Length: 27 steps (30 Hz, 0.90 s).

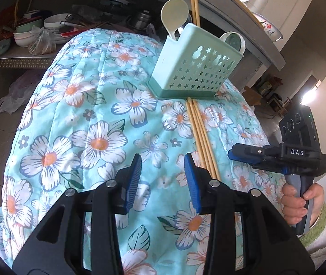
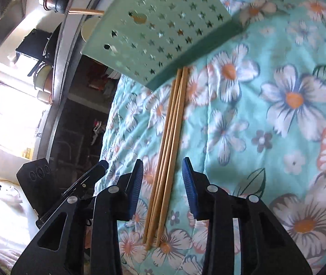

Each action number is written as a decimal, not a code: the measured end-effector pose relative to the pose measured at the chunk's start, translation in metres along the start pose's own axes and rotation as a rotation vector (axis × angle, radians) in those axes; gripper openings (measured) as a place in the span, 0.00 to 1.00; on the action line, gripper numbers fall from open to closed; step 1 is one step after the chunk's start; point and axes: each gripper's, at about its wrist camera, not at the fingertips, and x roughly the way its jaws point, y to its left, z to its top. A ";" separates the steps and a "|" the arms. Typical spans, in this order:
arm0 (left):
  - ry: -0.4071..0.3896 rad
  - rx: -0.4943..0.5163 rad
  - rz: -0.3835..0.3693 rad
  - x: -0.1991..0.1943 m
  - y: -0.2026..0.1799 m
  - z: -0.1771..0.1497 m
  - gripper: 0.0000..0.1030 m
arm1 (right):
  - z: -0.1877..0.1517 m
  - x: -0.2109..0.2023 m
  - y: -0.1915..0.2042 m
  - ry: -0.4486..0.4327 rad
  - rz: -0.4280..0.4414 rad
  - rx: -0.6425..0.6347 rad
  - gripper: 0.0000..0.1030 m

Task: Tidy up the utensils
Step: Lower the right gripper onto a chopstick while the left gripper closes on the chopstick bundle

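The step in hand looks like picking up the loose chopsticks (image 2: 167,160) to put them in the green utensil holder (image 1: 195,68). The holder stands on the flowered blanket (image 1: 89,119). A white spoon (image 1: 174,15) and two more chopsticks (image 1: 193,2) already stick up out of it.

The loose chopsticks lie flat on the blanket in a tight bunch. One end of the bunch touches the foot of the holder. The long way of the bunch runs straight away from the holder, toward the grippers.

The right gripper (image 2: 161,183) is right above the end far from the holder. Its jaws are partly open, one on each side of the sticks, and do not squeeze them yet. Next it probably needs to go lower and close.

The left gripper (image 1: 163,176) is partly open and holds nothing. It sits just beside the sticks.
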 end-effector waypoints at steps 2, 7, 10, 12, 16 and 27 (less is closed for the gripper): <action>0.021 -0.011 0.021 0.004 0.004 -0.004 0.35 | -0.007 0.009 -0.004 0.014 0.013 0.011 0.29; 0.057 -0.060 0.032 0.012 0.014 -0.012 0.26 | -0.013 0.019 -0.008 0.023 0.030 0.025 0.21; 0.063 -0.077 0.032 0.015 0.017 -0.015 0.22 | -0.015 0.023 -0.009 0.033 0.037 0.019 0.16; 0.064 -0.082 0.031 0.015 0.017 -0.016 0.21 | -0.013 0.026 -0.005 0.037 0.040 0.017 0.13; 0.059 -0.093 0.021 0.015 0.016 -0.014 0.18 | -0.014 0.031 -0.005 0.030 0.063 0.026 0.09; 0.104 -0.145 -0.211 0.029 -0.003 -0.011 0.17 | -0.011 0.012 -0.025 -0.014 0.084 0.057 0.07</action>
